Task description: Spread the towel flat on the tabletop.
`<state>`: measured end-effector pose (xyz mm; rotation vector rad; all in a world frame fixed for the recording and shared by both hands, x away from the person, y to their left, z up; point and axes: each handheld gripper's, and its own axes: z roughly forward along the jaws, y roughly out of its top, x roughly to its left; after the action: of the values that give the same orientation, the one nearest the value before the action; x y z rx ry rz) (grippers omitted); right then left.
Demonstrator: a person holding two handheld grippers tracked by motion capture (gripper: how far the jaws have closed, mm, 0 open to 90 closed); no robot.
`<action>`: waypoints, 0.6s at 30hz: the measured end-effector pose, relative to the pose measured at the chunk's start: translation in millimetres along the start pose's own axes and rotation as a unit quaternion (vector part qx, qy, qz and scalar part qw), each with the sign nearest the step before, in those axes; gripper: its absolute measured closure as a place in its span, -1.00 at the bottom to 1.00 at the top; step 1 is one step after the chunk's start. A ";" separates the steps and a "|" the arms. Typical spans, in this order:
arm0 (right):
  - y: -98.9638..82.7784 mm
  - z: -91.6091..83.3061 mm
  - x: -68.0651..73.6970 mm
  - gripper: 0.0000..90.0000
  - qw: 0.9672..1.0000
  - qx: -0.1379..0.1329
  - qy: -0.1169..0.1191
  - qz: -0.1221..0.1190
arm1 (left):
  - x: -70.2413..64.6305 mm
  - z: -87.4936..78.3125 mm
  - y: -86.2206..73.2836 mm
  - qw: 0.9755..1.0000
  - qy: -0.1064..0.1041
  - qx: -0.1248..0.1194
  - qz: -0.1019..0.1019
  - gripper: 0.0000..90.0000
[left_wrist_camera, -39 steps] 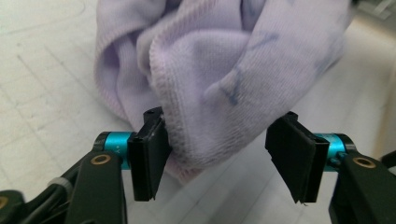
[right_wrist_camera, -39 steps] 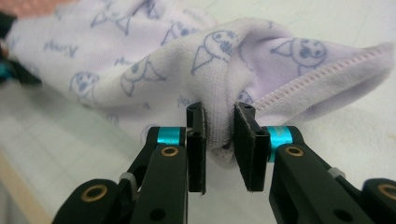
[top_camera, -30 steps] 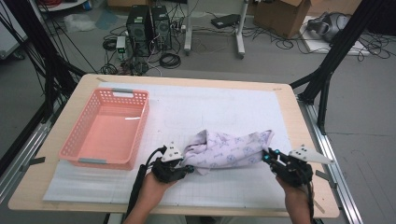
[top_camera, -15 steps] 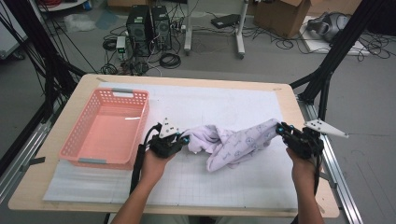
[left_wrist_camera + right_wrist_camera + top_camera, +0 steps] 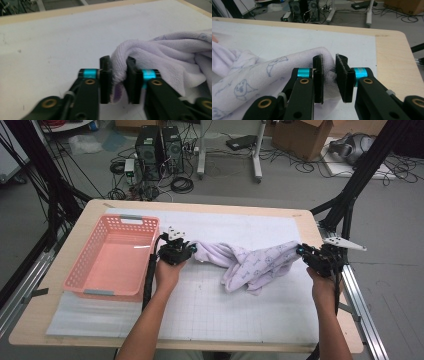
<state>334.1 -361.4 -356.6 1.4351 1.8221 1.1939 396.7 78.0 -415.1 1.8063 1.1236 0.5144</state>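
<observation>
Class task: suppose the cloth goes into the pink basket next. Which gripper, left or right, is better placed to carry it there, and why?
Probably the left gripper. It pinches the cloth at its end right beside the pink basket. The right gripper holds the far end near the table's opposite edge.

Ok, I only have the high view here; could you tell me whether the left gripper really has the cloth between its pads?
Observer: Yes. In the left gripper view, a fold of the lilac cloth fills the gap of the left gripper and touches both pads, though its jaws have just been opening.
Operator: Thank you, and the right one?
Observer: The right gripper pinches a rounded fold of the cloth between its pads.
Operator: What is the print on it?
Observer: Small blue animal outlines, seal-like as far as I can tell.
</observation>
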 end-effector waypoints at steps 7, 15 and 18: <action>-27.1 -18.1 0.6 0.31 0.999 -0.026 0.008 -0.018 | -16.9 -27.7 -4.2 0.999 -0.018 -0.022 0.026 -0.12; -63.5 -44.5 -12.9 0.31 0.999 -0.010 0.022 -0.034 | -30.7 -46.9 -18.1 0.992 -0.098 -0.054 0.054 0.09; -74.5 -42.3 -2.7 0.31 0.998 -0.002 0.048 -0.047 | -44.8 -38.4 -26.2 0.988 -0.140 -0.037 0.063 0.10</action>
<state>264.1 -380.8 -402.0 1.2953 1.9284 1.2356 334.1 62.2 -413.8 1.8261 0.7940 0.3565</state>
